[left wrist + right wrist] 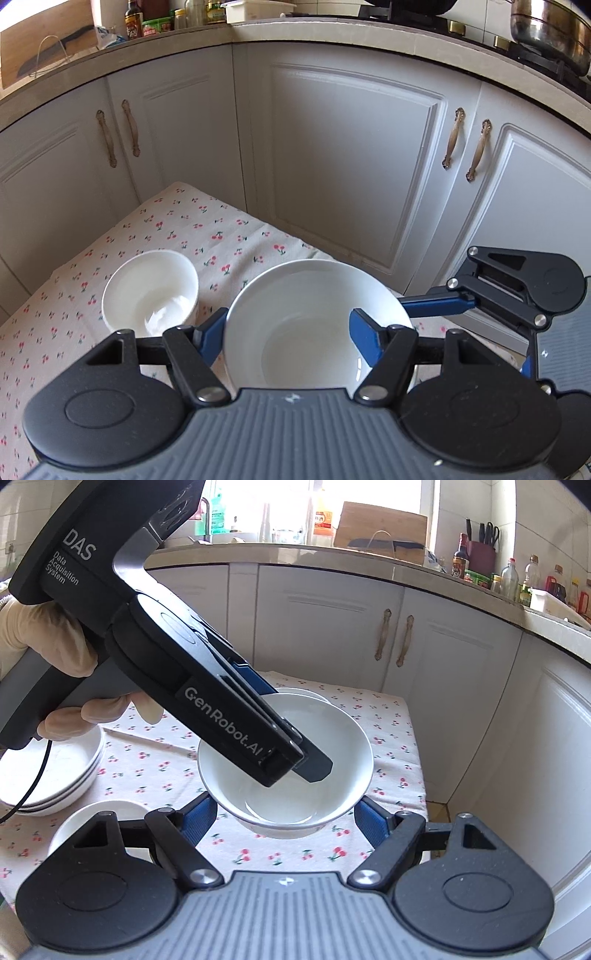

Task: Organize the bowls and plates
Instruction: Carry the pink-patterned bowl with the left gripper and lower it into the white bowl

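A large white bowl (295,314) (332,746) stands on the cherry-print cloth. My left gripper (288,336) straddles its near wall: one blue finger outside, the other inside, apparently clamped on the rim. In the right wrist view the left gripper (310,764) reaches down into the bowl. My right gripper (284,819) is open, its blue fingers on either side of the bowl's base, not touching. It also shows at the right in the left wrist view (458,306). A smaller white bowl (151,291) sits left of the large one.
A stack of white plates (62,771) lies at the table's left, a small white dish (92,819) in front of it. White cabinet doors (351,158) stand close behind the table. The table edge (417,760) drops off at the right.
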Demonstrator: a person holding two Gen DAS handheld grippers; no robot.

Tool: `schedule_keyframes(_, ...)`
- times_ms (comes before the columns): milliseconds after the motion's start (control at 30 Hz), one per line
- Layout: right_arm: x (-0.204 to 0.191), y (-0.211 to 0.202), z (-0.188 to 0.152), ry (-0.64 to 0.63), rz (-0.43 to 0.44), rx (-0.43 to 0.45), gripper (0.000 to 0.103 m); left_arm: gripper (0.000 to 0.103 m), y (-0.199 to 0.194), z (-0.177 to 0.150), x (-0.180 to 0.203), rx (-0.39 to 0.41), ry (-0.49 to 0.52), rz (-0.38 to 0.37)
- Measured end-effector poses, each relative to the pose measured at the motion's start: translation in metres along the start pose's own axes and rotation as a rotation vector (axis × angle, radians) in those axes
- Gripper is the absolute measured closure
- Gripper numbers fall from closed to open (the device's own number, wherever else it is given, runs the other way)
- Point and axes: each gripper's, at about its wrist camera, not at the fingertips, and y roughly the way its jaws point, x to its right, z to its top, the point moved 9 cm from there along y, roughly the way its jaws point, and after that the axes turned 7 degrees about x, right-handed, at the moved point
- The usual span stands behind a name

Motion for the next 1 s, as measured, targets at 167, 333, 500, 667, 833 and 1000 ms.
schedule_keyframes(167,-0.019,-0.012,-0.003,0.0,0.02,-0.002,0.018,0.034,-0.016,-0.015,0.005,-0.01,0.004,0.02)
schedule_keyframes(333,-0.038,-0.02,-0.005,-0.012,0.045,-0.009,0.018,0.034,-0.033,-0.031,0.004,-0.016,-0.027,0.032)
schedule_keyframes(500,-0.055,-0.028,-0.005,-0.013,0.077,-0.01,0.018,0.034,-0.049,-0.042,0.004,-0.015,-0.04,0.053)
schedule_keyframes(667,-0.071,-0.033,-0.008,-0.001,0.109,-0.02,0.018,0.034,-0.064,-0.057,0.004,-0.015,-0.057,0.067)
schedule_keyframes(833,-0.088,-0.035,-0.016,-0.011,0.126,-0.036,0.018,0.034,-0.072,-0.072,0.003,-0.017,-0.07,0.073)
schedule_keyframes(1000,-0.1,-0.033,-0.025,-0.017,0.138,-0.054,0.018,0.034,-0.075,-0.087,0.001,-0.025,-0.094,0.069)
